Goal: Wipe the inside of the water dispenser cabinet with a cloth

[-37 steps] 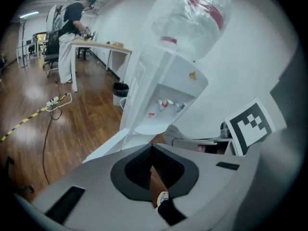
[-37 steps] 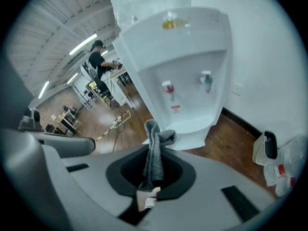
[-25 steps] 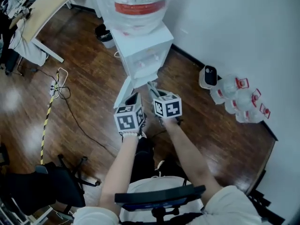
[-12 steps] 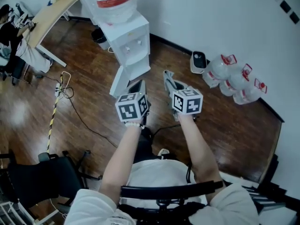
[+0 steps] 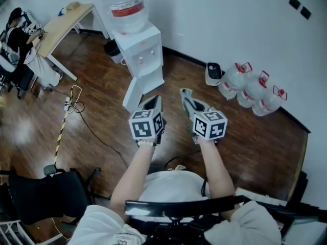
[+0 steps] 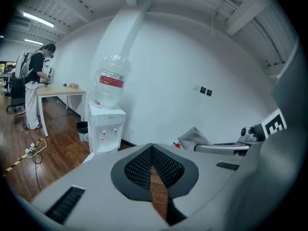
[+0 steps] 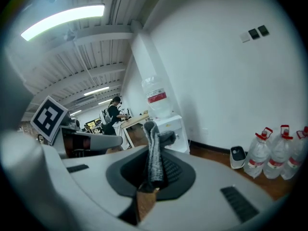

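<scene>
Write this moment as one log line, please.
left gripper: shut, empty | right gripper: shut on cloth | water dispenser: ahead, not touched

Around you lie a dark wood floor (image 5: 99, 86) and white walls (image 5: 230, 14); a pale desk (image 5: 64, 22) stands far left (a strip light (image 7: 62, 16) glows overhead).

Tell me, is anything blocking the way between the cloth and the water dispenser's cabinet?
Nothing visible. The right tool holds the cloth, and only bare wooden floor lies between it and the water dispenser, whose lower door looks swung open.
</scene>
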A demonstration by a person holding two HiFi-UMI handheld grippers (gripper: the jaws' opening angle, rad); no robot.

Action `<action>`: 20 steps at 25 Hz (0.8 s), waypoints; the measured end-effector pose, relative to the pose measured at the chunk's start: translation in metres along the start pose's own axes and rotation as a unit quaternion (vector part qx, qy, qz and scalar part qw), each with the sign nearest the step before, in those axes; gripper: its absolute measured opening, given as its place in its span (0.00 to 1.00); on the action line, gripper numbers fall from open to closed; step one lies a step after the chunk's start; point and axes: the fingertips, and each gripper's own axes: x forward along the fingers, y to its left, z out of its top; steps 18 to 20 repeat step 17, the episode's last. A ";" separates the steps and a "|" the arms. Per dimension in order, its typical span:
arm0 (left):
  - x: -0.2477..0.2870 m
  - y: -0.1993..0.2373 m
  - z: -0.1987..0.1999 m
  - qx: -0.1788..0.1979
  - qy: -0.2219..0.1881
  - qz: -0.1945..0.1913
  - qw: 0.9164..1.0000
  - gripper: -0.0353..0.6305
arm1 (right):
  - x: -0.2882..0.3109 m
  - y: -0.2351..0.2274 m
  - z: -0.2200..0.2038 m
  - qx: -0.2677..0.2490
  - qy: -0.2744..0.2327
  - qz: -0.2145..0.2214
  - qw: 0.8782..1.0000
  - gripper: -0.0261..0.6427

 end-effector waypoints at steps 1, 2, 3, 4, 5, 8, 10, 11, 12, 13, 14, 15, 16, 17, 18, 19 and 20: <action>-0.003 0.003 0.001 0.000 0.001 -0.004 1.000 0.05 | 0.001 0.004 0.002 0.001 -0.005 -0.002 1.000 0.09; -0.005 0.006 0.003 0.000 0.002 -0.009 1.000 0.05 | 0.003 0.008 0.004 0.004 -0.009 -0.004 1.000 0.09; -0.008 0.011 0.004 0.000 0.003 -0.013 1.000 0.05 | 0.006 0.013 0.006 0.006 -0.011 -0.006 1.000 0.09; -0.010 0.017 0.006 -0.001 0.004 -0.017 1.000 0.05 | 0.010 0.019 0.007 0.007 -0.013 -0.008 1.000 0.09; -0.013 0.023 0.009 -0.001 0.005 -0.019 1.000 0.05 | 0.014 0.026 0.007 0.007 -0.014 -0.009 1.000 0.09; -0.019 0.039 0.017 0.003 0.004 -0.029 1.000 0.05 | 0.026 0.043 0.008 0.007 -0.014 -0.012 1.000 0.09; -0.021 0.048 0.022 0.005 0.003 -0.035 0.999 0.05 | 0.034 0.051 0.009 0.011 -0.015 -0.014 1.000 0.09; -0.021 0.052 0.024 0.005 0.003 -0.037 0.999 0.05 | 0.037 0.054 0.010 0.013 -0.015 -0.015 1.000 0.09; -0.021 0.056 0.025 0.004 0.003 -0.038 0.999 0.05 | 0.041 0.057 0.010 0.012 -0.014 -0.018 1.000 0.09; -0.021 0.061 0.027 0.004 0.002 -0.039 0.999 0.05 | 0.045 0.059 0.010 0.012 -0.013 -0.019 1.000 0.09; -0.021 0.065 0.029 0.004 0.002 -0.040 0.999 0.05 | 0.049 0.062 0.010 0.011 -0.011 -0.020 1.000 0.09; -0.020 0.069 0.031 0.005 0.002 -0.040 0.999 0.05 | 0.053 0.064 0.010 0.011 -0.010 -0.021 1.000 0.09; -0.020 0.074 0.032 0.005 0.001 -0.040 0.999 0.05 | 0.057 0.066 0.010 0.012 -0.009 -0.022 1.000 0.09; -0.020 0.078 0.034 0.005 0.001 -0.041 0.999 0.05 | 0.062 0.068 0.010 0.012 -0.007 -0.023 1.000 0.09; -0.020 0.078 0.034 0.005 0.001 -0.041 0.999 0.05 | 0.062 0.068 0.010 0.012 -0.007 -0.023 1.000 0.09; -0.020 0.078 0.034 0.005 0.001 -0.041 0.999 0.05 | 0.062 0.068 0.010 0.012 -0.007 -0.023 1.000 0.09; -0.020 0.078 0.034 0.005 0.001 -0.041 0.999 0.05 | 0.062 0.068 0.010 0.012 -0.007 -0.023 1.000 0.09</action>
